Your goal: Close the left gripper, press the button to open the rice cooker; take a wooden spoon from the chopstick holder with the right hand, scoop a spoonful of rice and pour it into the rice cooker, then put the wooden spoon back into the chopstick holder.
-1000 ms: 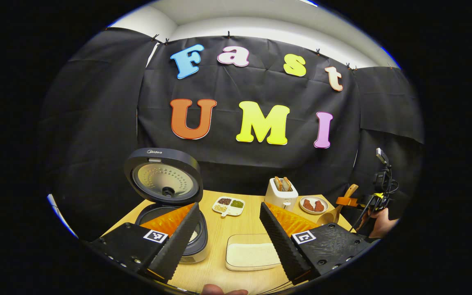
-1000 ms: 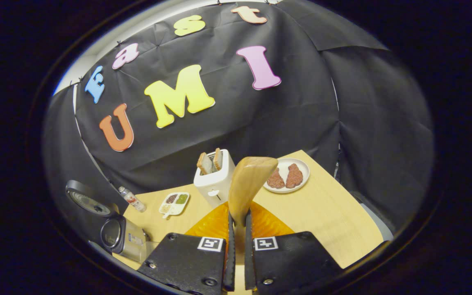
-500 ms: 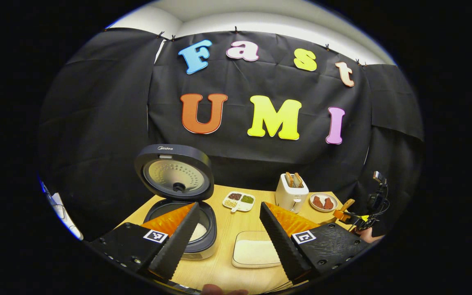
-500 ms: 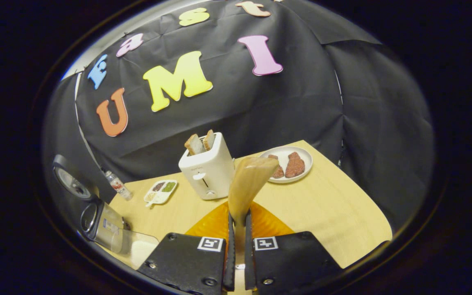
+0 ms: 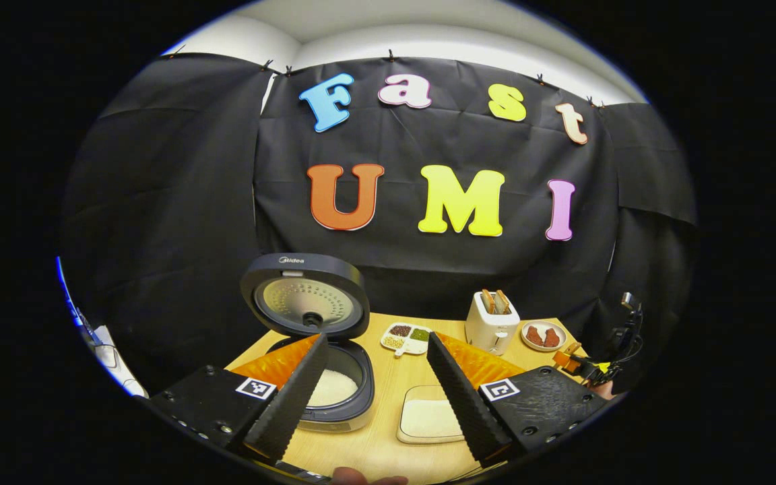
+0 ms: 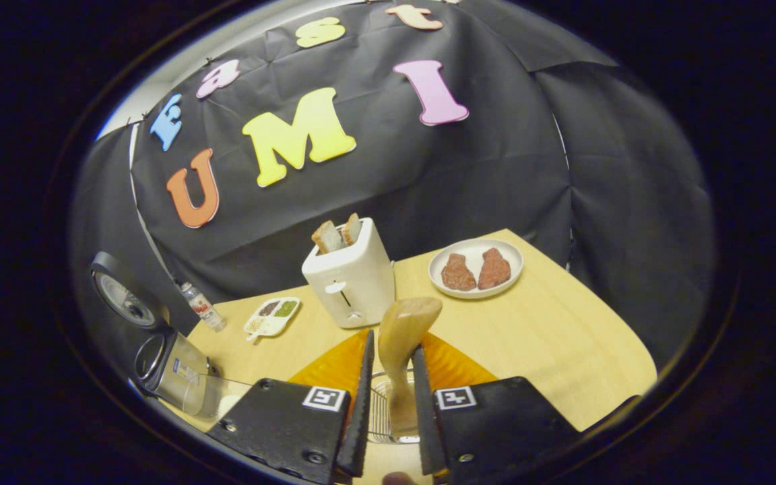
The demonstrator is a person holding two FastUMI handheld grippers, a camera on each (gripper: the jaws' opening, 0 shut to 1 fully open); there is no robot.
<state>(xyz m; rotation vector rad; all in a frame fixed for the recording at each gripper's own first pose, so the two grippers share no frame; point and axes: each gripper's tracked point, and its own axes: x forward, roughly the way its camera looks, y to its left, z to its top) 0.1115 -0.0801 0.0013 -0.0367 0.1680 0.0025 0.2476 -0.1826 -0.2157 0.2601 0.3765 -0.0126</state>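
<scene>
Black rice cooker (image 5: 334,397) lid open, brand "Midea".

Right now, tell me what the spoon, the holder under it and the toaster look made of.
Spoon: wood, smooth, slightly glossy, with tan grain. Holder: apparently thin metal wire, a see-through mesh. Toaster: matte cream shell, plastic or painted metal; the look leaves that open.

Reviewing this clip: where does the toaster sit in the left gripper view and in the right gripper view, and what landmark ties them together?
Left gripper view: toaster right of centre, at the table's back.
Right gripper view: toaster centre, just beyond the wooden spoon.
Shared landmark: the plate of two brown pieces beside it.
</scene>
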